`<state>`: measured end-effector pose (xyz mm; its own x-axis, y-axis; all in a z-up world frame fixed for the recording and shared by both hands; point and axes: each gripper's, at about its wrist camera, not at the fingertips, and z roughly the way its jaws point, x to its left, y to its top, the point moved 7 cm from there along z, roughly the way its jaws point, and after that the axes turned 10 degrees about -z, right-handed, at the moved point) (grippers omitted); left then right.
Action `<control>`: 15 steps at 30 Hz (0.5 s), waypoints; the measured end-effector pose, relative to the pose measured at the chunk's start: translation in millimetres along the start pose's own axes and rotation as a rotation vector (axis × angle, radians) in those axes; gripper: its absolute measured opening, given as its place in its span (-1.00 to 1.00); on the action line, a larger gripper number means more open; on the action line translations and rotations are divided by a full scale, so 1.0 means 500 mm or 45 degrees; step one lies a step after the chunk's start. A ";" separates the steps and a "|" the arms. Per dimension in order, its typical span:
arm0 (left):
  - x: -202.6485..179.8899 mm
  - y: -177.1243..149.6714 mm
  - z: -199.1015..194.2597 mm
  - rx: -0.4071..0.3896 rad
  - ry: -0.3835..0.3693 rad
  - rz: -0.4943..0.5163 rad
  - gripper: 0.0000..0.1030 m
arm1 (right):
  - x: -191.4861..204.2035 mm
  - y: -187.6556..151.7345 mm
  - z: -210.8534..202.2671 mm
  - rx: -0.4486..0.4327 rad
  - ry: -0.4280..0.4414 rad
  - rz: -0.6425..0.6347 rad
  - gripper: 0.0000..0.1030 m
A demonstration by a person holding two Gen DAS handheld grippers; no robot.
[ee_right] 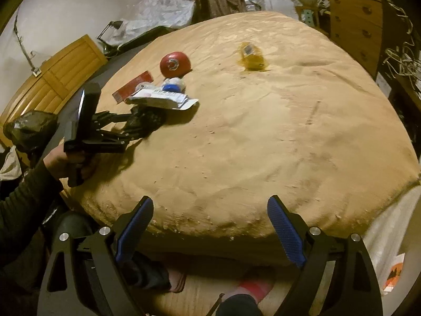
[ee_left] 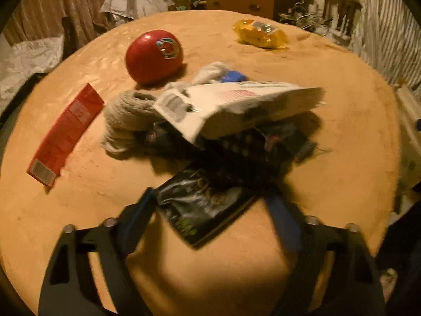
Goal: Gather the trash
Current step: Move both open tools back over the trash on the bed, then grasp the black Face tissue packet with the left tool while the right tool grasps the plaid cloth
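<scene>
Dark glossy foil wrapper (ee_left: 202,208), crinkled, flat, lies lower centre of left wrist view between the spread fingers of left gripper (ee_left: 210,210), jaws released, nothing grasped yet. Its long axis runs diagonally, lower left to upper right, far end tucked under dark mesh fabric (ee_left: 252,147). Left gripper clearly nearer; right gripper (ee_right: 210,226) hangs open at the near bed edge, well apart. White paper packaging (ee_left: 236,105) stiff, on top of pile. Grey wool sock (ee_left: 123,121) beside. Red flat carton (ee_left: 65,134) left, red ball (ee_left: 154,55) glossy, yellow plastic bag (ee_left: 260,34) upper right. Tan fuzzy blanket (ee_left: 342,131).
</scene>
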<state>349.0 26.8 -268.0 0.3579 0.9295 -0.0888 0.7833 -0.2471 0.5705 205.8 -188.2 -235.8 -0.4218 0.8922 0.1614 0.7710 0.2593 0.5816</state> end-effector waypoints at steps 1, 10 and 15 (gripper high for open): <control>-0.004 -0.005 -0.003 0.010 -0.058 0.003 0.13 | 0.003 0.004 0.005 0.003 0.008 -0.012 0.71; -0.021 -0.038 -0.046 -0.042 -0.079 -0.083 0.19 | 0.039 0.092 0.059 0.011 0.059 -0.183 0.71; -0.045 -0.021 -0.018 -0.035 -0.042 -0.048 0.22 | 0.080 0.151 0.104 -0.030 0.165 -0.169 0.71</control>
<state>328.2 10.6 -264.7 0.3452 0.9285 -0.1370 0.7822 -0.2040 0.5887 271.9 -113.9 -227.0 -0.5780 0.7953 0.1827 0.6940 0.3612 0.6228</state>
